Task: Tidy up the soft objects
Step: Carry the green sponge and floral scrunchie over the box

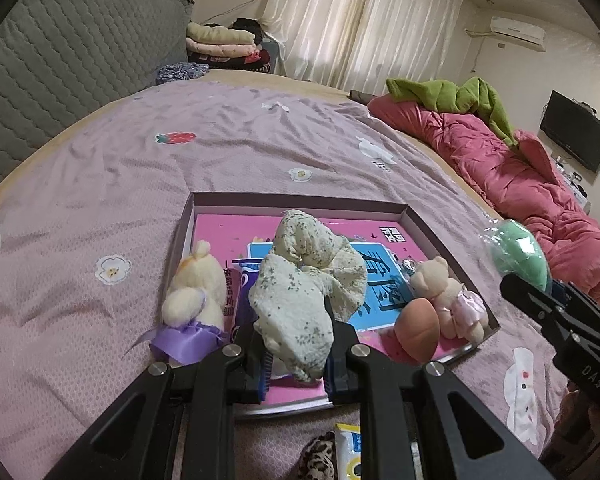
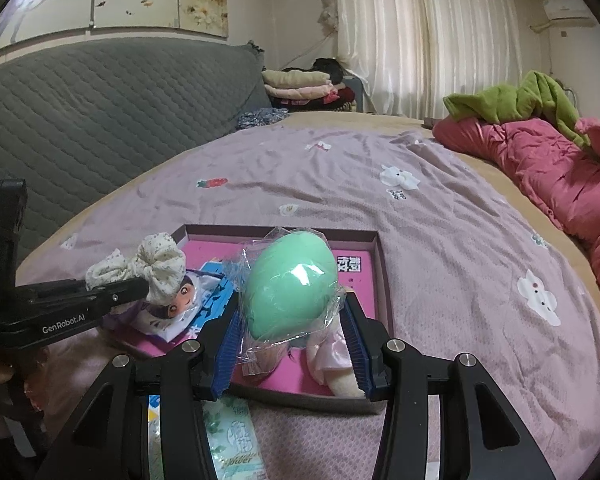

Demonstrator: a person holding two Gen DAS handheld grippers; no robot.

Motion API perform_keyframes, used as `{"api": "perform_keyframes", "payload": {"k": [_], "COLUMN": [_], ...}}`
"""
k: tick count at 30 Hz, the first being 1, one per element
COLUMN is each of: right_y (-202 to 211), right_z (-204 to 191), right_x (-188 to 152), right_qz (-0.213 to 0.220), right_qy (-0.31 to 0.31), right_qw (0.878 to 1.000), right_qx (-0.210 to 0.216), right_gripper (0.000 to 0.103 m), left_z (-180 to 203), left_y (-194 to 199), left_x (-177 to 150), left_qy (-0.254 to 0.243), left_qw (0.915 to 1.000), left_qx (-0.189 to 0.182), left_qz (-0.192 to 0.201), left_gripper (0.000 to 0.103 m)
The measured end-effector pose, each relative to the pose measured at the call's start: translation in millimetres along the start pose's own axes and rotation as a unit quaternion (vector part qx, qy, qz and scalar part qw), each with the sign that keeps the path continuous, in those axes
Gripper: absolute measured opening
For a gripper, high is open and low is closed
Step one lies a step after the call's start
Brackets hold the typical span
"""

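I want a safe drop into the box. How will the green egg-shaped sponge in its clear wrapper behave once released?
The green sponge looks light and squashy, so probably unbreakable. Its rounded shape may roll after landing. The loose clear wrapper looks glossy, so it could slide between the right gripper pads.

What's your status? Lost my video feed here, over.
Left gripper shut on floral cloth bow. Right gripper shut on wrapped green egg-shaped sponge. Both above shallow box holding plush toys. Nothing blocking.

Bare bedsheet (image 1: 100,184) lies open around the box (image 1: 300,199), whose floor plush toys (image 1: 196,288) crowd
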State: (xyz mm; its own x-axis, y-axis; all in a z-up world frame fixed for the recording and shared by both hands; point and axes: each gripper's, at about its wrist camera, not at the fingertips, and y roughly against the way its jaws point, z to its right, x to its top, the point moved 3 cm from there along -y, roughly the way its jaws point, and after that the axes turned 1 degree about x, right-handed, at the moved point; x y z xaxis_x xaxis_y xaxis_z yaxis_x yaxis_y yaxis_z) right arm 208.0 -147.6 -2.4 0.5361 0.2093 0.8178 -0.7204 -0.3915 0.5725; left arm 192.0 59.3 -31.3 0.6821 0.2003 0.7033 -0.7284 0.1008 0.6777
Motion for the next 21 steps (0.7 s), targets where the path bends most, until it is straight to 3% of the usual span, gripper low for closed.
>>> {"api": "perform_keyframes", "payload": {"k": [13, 21], "right_y": [-5.5, -26.3], "right_z": [4.9, 1.6], "right_x": [8.4, -5.3], "right_qz": [0.003, -0.055], "right_qy": [0.002, 0.014], "right_qw": [1.000, 0.998], "right_qx": [0.001, -0.008], "right_gripper": [0.049, 0.049], "left_z": [-5.4, 2.2], "left_y": [-3.5, -10.1], "left_x": [3.1, 0.4], "left_qy": [0.009, -0.007], "left_qw": [0.9999, 0.9998], "left_qx": [0.012, 0.000], "left_qz": [-0.002, -0.017], "left_gripper": [0.020, 0.020]}}
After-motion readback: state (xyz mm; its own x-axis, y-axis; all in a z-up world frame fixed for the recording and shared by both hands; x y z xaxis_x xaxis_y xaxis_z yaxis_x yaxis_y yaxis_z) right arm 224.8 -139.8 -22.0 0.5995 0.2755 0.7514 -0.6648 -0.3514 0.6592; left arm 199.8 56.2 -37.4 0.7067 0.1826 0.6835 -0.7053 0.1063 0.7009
